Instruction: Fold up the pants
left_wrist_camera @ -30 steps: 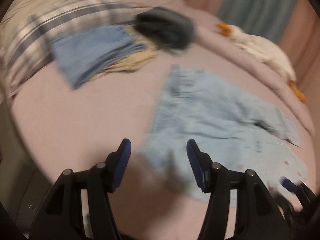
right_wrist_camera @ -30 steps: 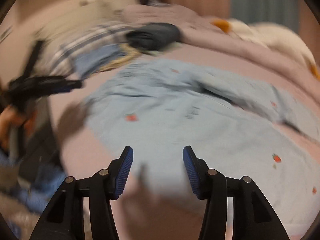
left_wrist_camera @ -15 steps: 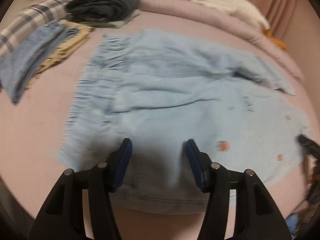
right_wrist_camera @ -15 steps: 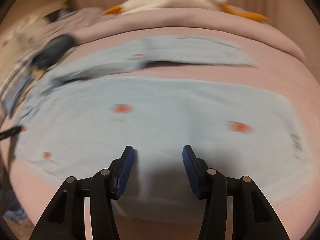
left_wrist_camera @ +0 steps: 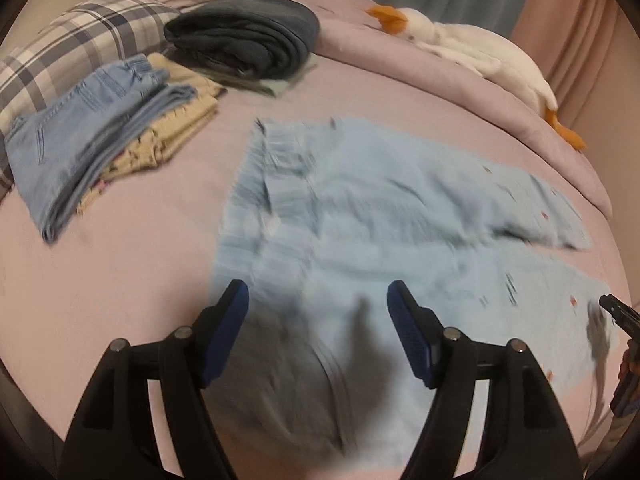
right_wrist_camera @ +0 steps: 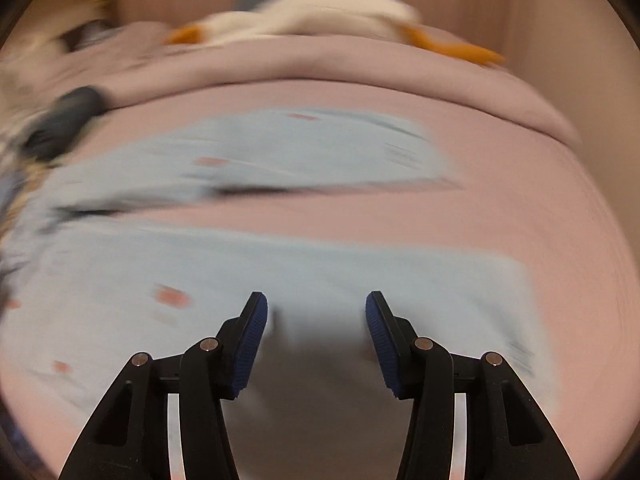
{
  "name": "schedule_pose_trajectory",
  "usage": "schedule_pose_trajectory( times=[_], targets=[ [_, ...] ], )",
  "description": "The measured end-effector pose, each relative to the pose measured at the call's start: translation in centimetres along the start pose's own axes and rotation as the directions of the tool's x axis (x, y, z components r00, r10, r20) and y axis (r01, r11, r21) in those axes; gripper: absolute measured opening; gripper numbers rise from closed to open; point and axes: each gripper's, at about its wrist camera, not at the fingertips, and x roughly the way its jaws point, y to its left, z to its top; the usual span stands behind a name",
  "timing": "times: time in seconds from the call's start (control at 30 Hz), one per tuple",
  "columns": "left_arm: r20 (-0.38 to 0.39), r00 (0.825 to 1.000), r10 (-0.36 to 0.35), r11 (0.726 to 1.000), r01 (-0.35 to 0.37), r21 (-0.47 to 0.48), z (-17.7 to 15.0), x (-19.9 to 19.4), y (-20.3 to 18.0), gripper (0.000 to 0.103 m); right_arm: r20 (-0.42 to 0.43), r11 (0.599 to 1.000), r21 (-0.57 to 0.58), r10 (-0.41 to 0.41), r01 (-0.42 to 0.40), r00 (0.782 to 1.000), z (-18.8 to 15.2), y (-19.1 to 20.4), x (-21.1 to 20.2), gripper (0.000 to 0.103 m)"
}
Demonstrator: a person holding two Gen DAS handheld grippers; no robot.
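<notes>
Left wrist view shows the light blue pants (left_wrist_camera: 360, 216) spread flat on the pink bed (left_wrist_camera: 120, 280), waistband toward the left and both legs running off to the right, though motion blur smears the fabric and its small red print. The left gripper (left_wrist_camera: 318, 334) hangs over the waist end with its jaws wide apart, holding nothing. At the right edge only a dark sliver of the right gripper (left_wrist_camera: 618, 312) shows. Its own camera is heavily blurred; the right gripper (right_wrist_camera: 316, 334) is spread open and empty above the near leg. Beyond lie folded jeans (left_wrist_camera: 88, 140), a dark folded garment (left_wrist_camera: 244, 40), a plaid pillow (left_wrist_camera: 80, 40) and a white goose toy (left_wrist_camera: 472, 52).
</notes>
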Motion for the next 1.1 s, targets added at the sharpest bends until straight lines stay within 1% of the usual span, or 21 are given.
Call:
schedule_pose_trajectory(
  times=[0.07, 0.17, 0.2, 0.23, 0.27, 0.3, 0.37, 0.43, 0.53, 0.6, 0.7, 0.73, 0.8, 0.87, 0.9, 0.93, 0.97, 1.0, 1.03, 1.07, 1.1],
  targets=[
    [0.004, 1.000, 0.011, 1.000, -0.011, -0.002, 1.4, 0.9, 0.4, 0.072, 0.004, 0.993, -0.053, 0.105, -0.105, 0.994, 2.0, 3.3, 1.3, 0.051],
    [0.000, 1.000, 0.022, 1.000, -0.022, -0.003, 3.4, 2.3, 1.0, 0.072, -0.001, 0.963, -0.113, 0.248, -0.246, 0.969, 5.6, 7.8, 3.5, 0.051],
    [-0.002, 1.000, 0.026, 1.000, -0.026, -0.002, 4.0, 2.8, 1.3, 0.072, -0.002, 0.952, -0.132, 0.278, -0.275, 0.961, 6.9, 9.2, 4.2, 0.053],
    [0.002, 0.999, 0.046, 0.999, -0.046, -0.005, 4.9, 3.4, 1.6, 0.072, 0.001, 0.946, -0.148, 0.291, -0.287, 0.957, 7.5, 9.9, 5.1, 0.054],
    [0.004, 0.999, 0.053, 0.999, -0.053, -0.010, 5.6, 3.9, 2.0, 0.072, -0.002, 0.937, -0.177, 0.304, -0.300, 0.953, 9.1, 11.2, 6.1, 0.054],
    [0.001, 0.999, 0.048, 0.999, -0.048, -0.018, 6.1, 4.2, 2.4, 0.072, -0.005, 0.931, -0.195, 0.314, -0.309, 0.949, 10.0, 11.9, 6.8, 0.055],
    [-0.015, 0.999, 0.038, 0.998, -0.039, -0.053, 7.4, 5.4, 3.7, 0.072, -0.018, 0.919, -0.228, 0.327, -0.323, 0.945, 12.3, 13.6, 8.2, 0.055],
    [-0.030, 0.999, 0.022, 0.996, -0.024, -0.081, 8.1, 6.1, 4.8, 0.072, -0.047, 0.910, -0.237, 0.339, -0.340, 0.940, 13.5, 14.6, 9.3, 0.056],
    [-0.062, 0.997, -0.036, 0.992, 0.028, -0.121, 9.0, 7.6, 6.0, 0.072, -0.114, 0.894, -0.283, 0.328, -0.348, 0.938, 15.7, 16.5, 12.2, 0.058],
    [-0.084, 0.991, -0.103, 0.984, 0.090, -0.151, 9.4, 8.4, 6.7, 0.072, -0.148, 0.886, -0.320, 0.302, -0.334, 0.942, 16.4, 17.0, 13.6, 0.059],
    [-0.083, 0.980, -0.180, 0.971, 0.163, -0.176, 9.9, 8.8, 7.7, 0.072, -0.204, 0.864, -0.380, 0.270, -0.330, 0.941, 17.1, 17.8, 15.2, 0.060],
    [-0.084, 0.978, -0.192, 0.969, 0.175, -0.176, 10.0, 8.9, 7.9, 0.071, -0.220, 0.860, -0.395, 0.252, -0.322, 0.942, 17.4, 18.1, 15.8, 0.060],
    [-0.095, 0.966, -0.239, 0.960, 0.220, -0.174, 10.3, 9.1, 8.2, 0.070, -0.280, 0.845, -0.414, 0.236, -0.338, 0.931, 17.4, 18.1, 17.2, 0.060],
    [-0.104, 0.961, -0.257, 0.957, 0.238, -0.167, 10.3, 9.2, 8.5, 0.066, -0.326, 0.836, -0.415, 0.231, -0.359, 0.917, 17.1, 18.1, 18.2, 0.060],
    [-0.114, 0.957, -0.268, 0.956, 0.249, -0.156, 10.4, 9.1, 8.3, 0.052, -0.327, 0.829, -0.414, 0.249, -0.375, 0.912, 17.0, 18.1, 18.1, 0.061],
    [-0.123, 0.947, -0.298, 0.948, 0.278, -0.152, 10.3, 9.1, 8.1, 0.033, -0.334, 0.822, -0.414, 0.263, -0.392, 0.905, 16.8, 18.1, 17.8, 0.058],
    [-0.129, 0.940, -0.316, 0.943, 0.296, -0.155, 10.3, 9.2, 8.0, 0.031, -0.347, 0.811, -0.420, 0.272, -0.408, 0.898, 16.5, 18.2, 17.6, 0.054],
    [-0.129, 0.944, -0.303, 0.948, 0.285, -0.145, 10.2, 9.2, 7.9, 0.031, -0.355, 0.799, -0.427, 0.284, -0.425, 0.891, 16.3, 18.2, 17.3, 0.040],
    [-0.133, 0.946, -0.296, 0.950, 0.278, -0.142, 10.2, 9.2, 7.7, 0.028, -0.365, 0.785, -0.434, 0.296, -0.443, 0.883, 16.0, 18.3, 16.8, 0.019],
    [-0.127, 0.948, -0.291, 0.951, 0.272, -0.146, 10.2, 9.1, 7.7, 0.024, -0.375, 0.772, -0.445, 0.299, -0.453, 0.877, 15.7, 18.5, 16.4, 0.012],
    [-0.119, 0.950, -0.289, 0.951, 0.271, -0.148, 10.3, 8.9, 7.6, 0.022, -0.375, 0.756, -0.473, 0.293, -0.453, 0.879, 15.4, 18.6, 15.8, 0.008]
  ],
)
